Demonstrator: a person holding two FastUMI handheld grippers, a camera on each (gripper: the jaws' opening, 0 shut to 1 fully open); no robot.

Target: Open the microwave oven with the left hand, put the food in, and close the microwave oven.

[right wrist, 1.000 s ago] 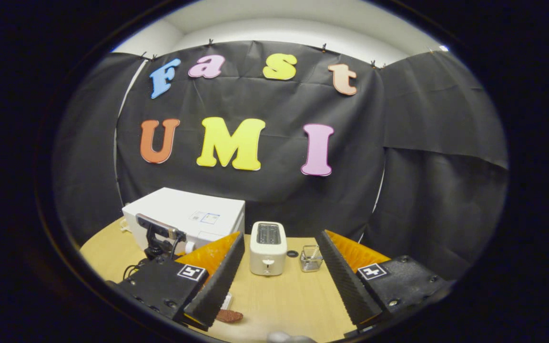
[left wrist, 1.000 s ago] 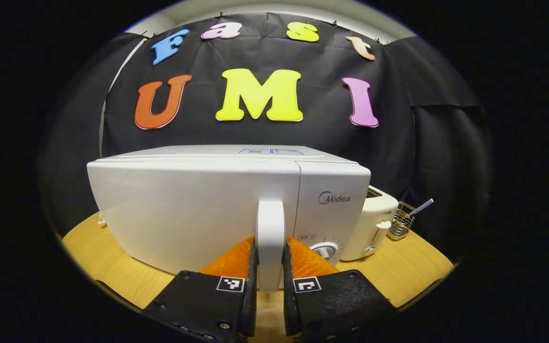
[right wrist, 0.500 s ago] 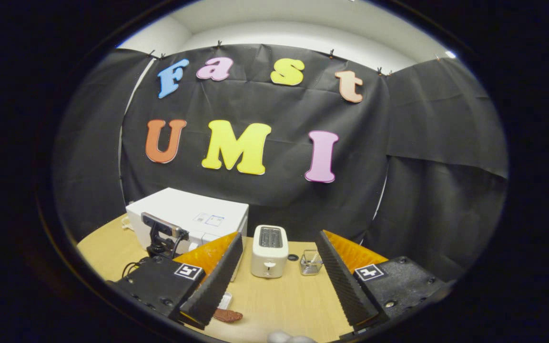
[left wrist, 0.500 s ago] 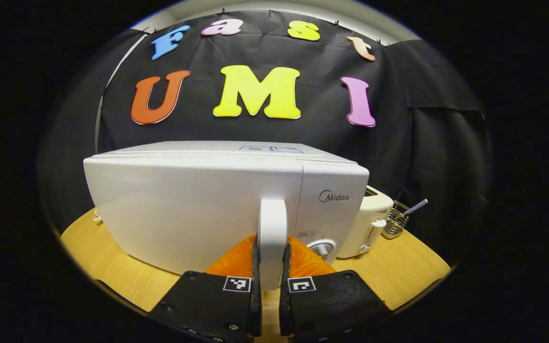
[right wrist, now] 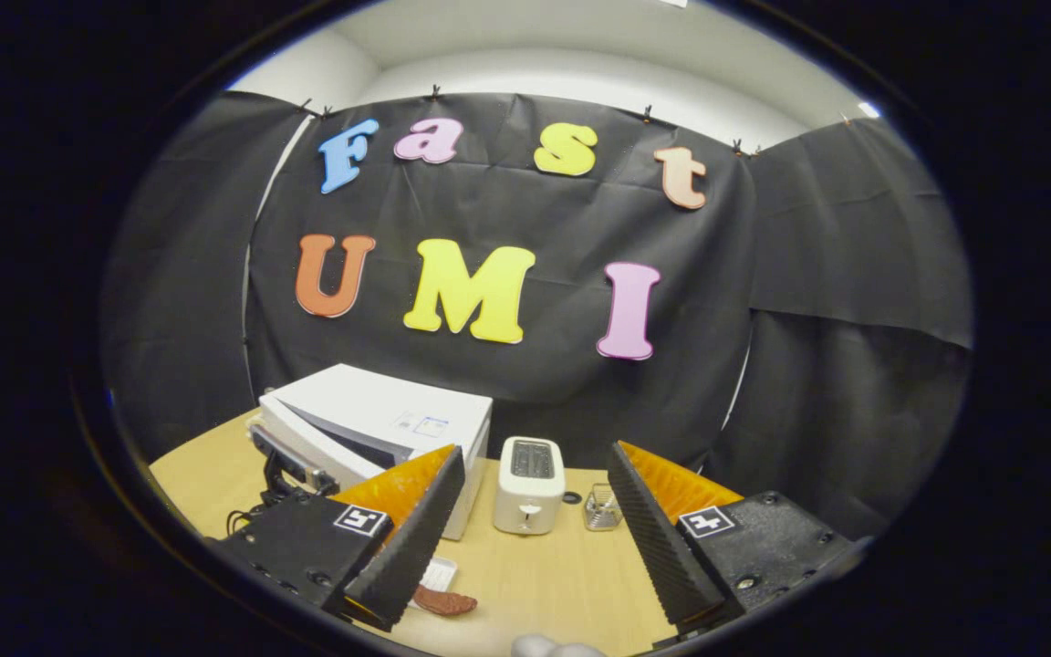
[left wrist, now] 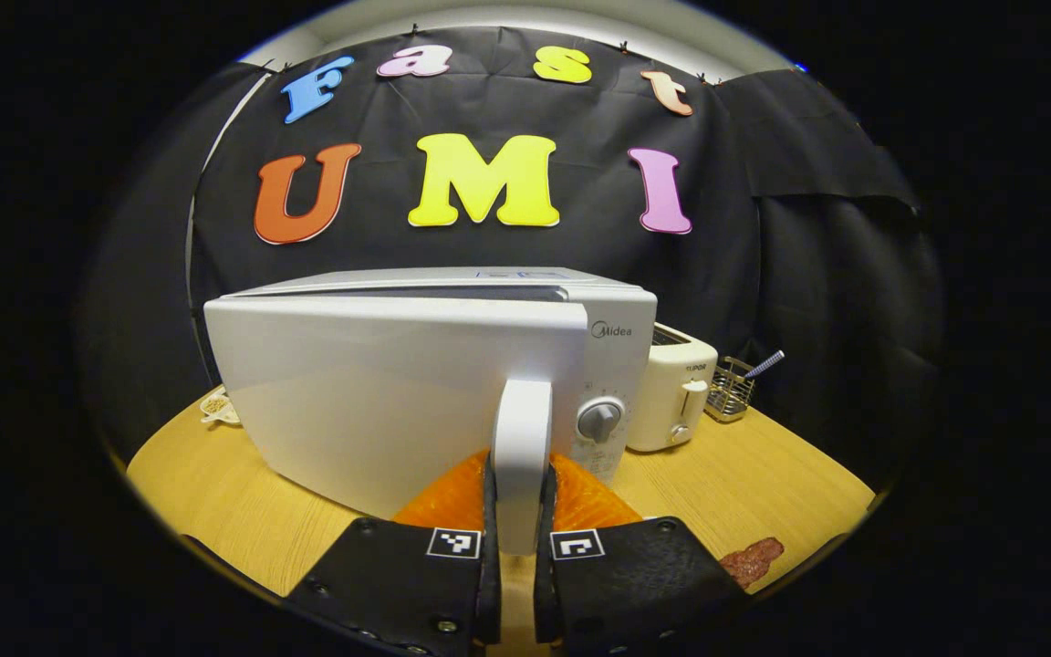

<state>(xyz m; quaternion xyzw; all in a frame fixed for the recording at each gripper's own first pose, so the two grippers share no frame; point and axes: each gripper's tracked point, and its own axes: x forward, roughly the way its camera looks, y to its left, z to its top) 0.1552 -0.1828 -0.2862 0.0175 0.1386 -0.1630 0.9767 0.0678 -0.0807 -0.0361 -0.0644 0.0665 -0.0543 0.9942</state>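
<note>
Microwave door (left wrist: pixel 398 392) ajar; left tool (left wrist: pixel 515 547) clamps its handle (left wrist: pixel 522 456), right tool (right wrist: pixel 530 538) gapes empty — swing wide, smoothly.

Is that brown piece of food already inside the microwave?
No. The food lies on the wooden table in front of the microwave, whose door is only partly open.
</note>
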